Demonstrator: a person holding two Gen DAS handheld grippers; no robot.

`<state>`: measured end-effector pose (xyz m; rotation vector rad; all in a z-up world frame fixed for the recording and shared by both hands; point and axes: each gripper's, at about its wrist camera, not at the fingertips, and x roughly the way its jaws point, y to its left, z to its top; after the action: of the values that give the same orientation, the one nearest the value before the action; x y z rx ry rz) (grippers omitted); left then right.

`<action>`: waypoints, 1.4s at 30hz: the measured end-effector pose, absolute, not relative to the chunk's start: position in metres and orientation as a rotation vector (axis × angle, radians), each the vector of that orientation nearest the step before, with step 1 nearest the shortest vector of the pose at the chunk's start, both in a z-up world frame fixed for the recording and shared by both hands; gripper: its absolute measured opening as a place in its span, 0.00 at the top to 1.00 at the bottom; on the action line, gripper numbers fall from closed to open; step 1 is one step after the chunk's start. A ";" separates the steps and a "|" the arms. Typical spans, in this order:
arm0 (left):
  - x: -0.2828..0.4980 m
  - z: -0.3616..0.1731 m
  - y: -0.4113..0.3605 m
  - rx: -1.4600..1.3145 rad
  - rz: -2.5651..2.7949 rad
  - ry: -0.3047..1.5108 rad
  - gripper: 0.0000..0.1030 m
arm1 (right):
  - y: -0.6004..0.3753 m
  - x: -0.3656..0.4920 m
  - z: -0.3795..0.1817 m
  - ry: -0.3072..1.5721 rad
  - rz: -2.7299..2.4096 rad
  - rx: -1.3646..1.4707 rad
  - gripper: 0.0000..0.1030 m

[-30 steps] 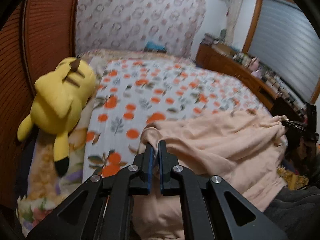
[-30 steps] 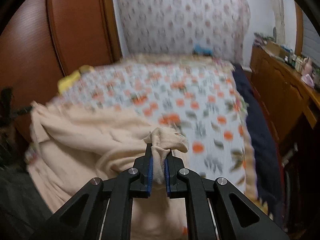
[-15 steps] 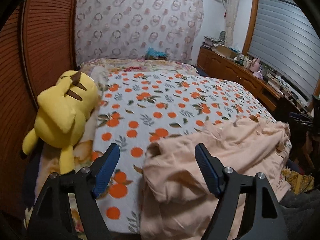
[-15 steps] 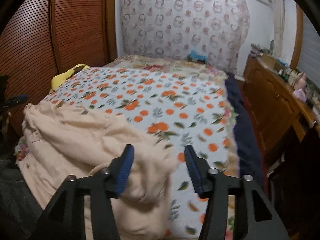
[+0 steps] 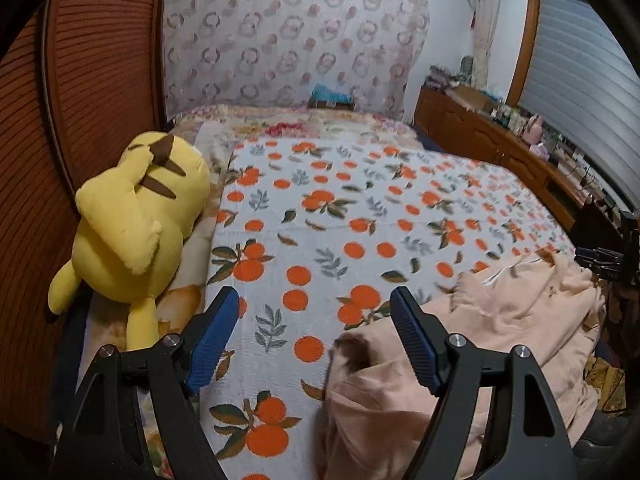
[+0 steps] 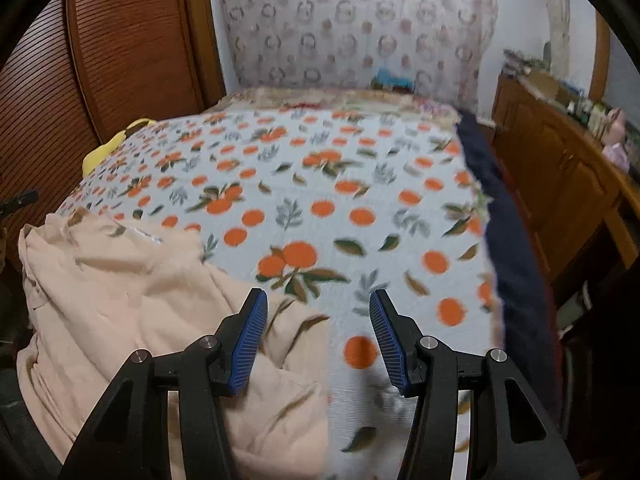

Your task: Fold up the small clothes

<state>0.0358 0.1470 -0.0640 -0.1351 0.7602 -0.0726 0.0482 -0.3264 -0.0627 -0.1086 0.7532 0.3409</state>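
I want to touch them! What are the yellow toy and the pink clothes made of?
The yellow toy looks like soft plush: fuzzy matte surface, rounded stuffed limbs. The pink garment seems a thin knit, perhaps cotton: it lies in limp wrinkles with no shine. The exact fibre can't be told.

Both wrist cameras looked low and forward from the foot of the bed point(image 5: 360, 208), facing the patterned curtain point(image 5: 288, 32). The left view sat toward the yellow plush point(image 5: 136, 216) side, the right toward the wooden cabinets point(image 6: 560, 168). Both shared the orange-print bedspread point(image 6: 320, 184) and the peach garment point(image 6: 120, 280), close below.
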 end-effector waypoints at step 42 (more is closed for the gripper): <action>0.054 -0.098 0.134 -0.209 -0.275 0.932 0.62 | -0.307 0.058 -0.079 0.795 0.386 -0.139 0.69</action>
<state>0.0539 0.1342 -0.0977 -0.2085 0.9319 -0.2747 0.0577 -0.3068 -0.0794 -0.1387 0.7946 0.3863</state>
